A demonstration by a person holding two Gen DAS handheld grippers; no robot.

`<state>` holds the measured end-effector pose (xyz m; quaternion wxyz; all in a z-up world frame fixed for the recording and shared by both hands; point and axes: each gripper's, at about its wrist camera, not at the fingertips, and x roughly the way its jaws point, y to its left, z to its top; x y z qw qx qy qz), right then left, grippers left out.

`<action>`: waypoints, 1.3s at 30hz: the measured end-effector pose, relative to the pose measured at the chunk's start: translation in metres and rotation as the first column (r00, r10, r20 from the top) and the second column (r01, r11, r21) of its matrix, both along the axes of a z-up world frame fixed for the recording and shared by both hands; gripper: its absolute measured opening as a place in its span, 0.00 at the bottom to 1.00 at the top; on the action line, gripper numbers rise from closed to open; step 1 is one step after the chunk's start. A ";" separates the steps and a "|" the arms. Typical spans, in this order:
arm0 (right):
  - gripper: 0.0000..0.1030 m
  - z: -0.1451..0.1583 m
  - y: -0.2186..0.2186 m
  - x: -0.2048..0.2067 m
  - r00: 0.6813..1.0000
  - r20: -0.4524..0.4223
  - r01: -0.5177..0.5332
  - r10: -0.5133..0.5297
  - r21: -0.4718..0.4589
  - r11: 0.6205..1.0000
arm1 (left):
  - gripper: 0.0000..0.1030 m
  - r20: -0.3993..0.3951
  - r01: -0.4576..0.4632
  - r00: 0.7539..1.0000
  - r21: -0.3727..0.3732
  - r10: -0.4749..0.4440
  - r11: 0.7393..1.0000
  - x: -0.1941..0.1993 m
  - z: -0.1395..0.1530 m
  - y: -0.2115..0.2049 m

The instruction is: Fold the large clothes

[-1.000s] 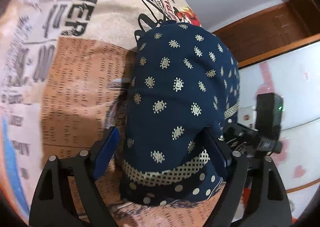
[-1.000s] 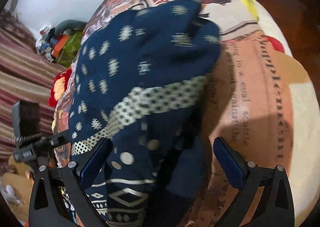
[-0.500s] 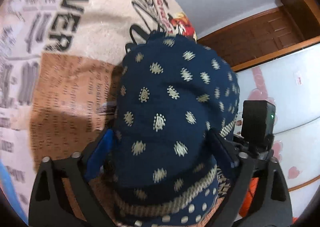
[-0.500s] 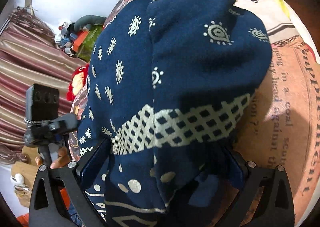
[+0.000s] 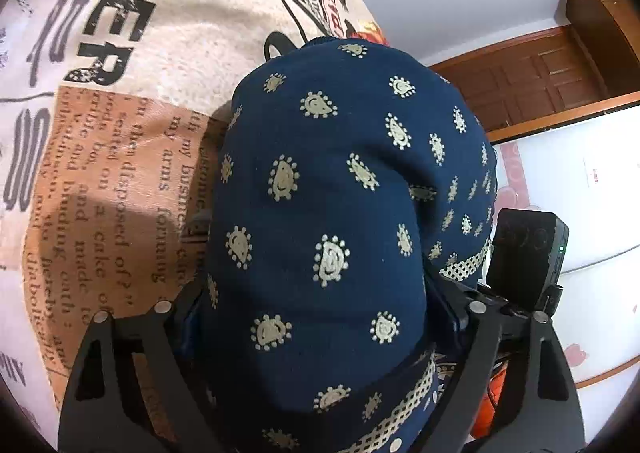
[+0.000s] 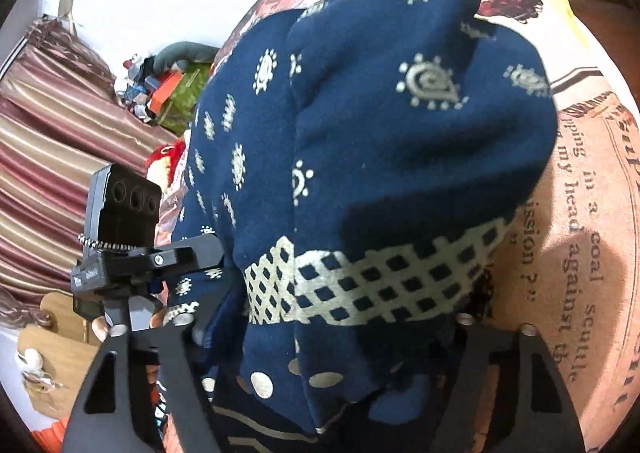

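- Navy patterned garment [image 5: 320, 237]: bunched into a thick mound on the printed bedspread [image 5: 132, 181], filling the middle of both wrist views. We judge it is gathered this way so a fold can be carried over in one lift.
- Left gripper [image 5: 316, 317]: our jaws have just been closing, and they sit wide around the bulk of the cloth, one finger on each flank. The pads are hidden under fabric, so we cannot tell whether they press.
- Right gripper [image 6: 332, 337]: jaws have just been closing around the lattice-banded hem [image 6: 360, 285], cloth between them. Here too the pads are buried, and a firm pinch is not visible.
- Both grippers take the same mound side by side, each visible in the other's view, apparently to keep the layers together.
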<state>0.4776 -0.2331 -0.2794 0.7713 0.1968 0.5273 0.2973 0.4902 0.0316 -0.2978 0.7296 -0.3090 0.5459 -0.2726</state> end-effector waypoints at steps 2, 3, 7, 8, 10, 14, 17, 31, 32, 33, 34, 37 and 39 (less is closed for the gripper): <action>0.54 0.007 0.002 -0.004 1.000 0.020 -0.010 0.010 0.005 1.000 | 0.81 0.010 -0.001 1.000 -0.011 0.001 1.000 -0.006 0.005 0.005; 0.52 0.010 0.003 -0.006 1.000 0.028 -0.014 0.014 0.004 1.000 | 0.81 0.014 -0.002 1.000 -0.012 0.002 1.000 -0.007 0.008 0.007; 0.47 0.020 0.013 -0.008 0.998 0.049 -0.032 0.032 -0.009 0.999 | 0.78 0.040 -0.006 0.999 -0.001 0.006 1.000 -0.015 0.022 0.017; 0.46 0.022 0.012 -0.010 0.998 0.049 -0.035 0.035 -0.006 0.999 | 0.78 0.046 -0.008 0.999 0.002 0.008 1.000 -0.017 0.026 0.019; 0.46 0.028 0.017 -0.011 0.998 0.050 -0.039 0.039 -0.002 0.999 | 0.78 0.067 -0.014 0.998 0.007 0.013 1.000 -0.022 0.037 0.025; 0.46 0.047 0.028 -0.017 0.996 0.077 -0.055 0.055 0.000 0.998 | 0.77 0.111 -0.030 0.993 0.005 0.029 1.000 -0.040 0.063 0.046; 0.46 0.069 0.041 -0.025 0.990 0.118 -0.079 0.079 -0.004 0.997 | 0.77 0.152 -0.055 0.987 -0.003 0.054 0.999 -0.053 0.086 0.066; 0.46 0.136 0.144 -0.062 0.945 0.244 -0.222 0.216 -0.003 0.975 | 0.77 0.259 -0.218 0.943 0.012 0.207 0.976 -0.114 0.154 0.178; 0.46 0.136 0.154 -0.064 0.943 0.244 -0.235 0.228 -0.002 0.972 | 0.77 0.257 -0.232 0.941 0.015 0.220 0.973 -0.118 0.152 0.187; 0.46 0.135 0.165 -0.066 0.940 0.242 -0.247 0.240 -0.001 0.969 | 0.77 0.254 -0.246 0.939 0.016 0.234 0.969 -0.124 0.150 0.198; 0.46 0.133 0.172 -0.068 0.938 0.239 -0.257 0.250 -0.001 0.966 | 0.77 0.249 -0.258 0.937 0.017 0.245 0.966 -0.127 0.148 0.206; 0.46 0.123 0.194 -0.071 0.933 0.223 -0.291 0.284 -0.003 0.957 | 0.77 0.225 -0.286 0.934 0.013 0.276 0.958 -0.135 0.131 0.231; 0.46 0.114 0.214 -0.070 0.930 0.205 -0.309 0.305 -0.010 0.951 | 0.77 0.205 -0.299 0.934 0.009 0.291 0.954 -0.137 0.121 0.242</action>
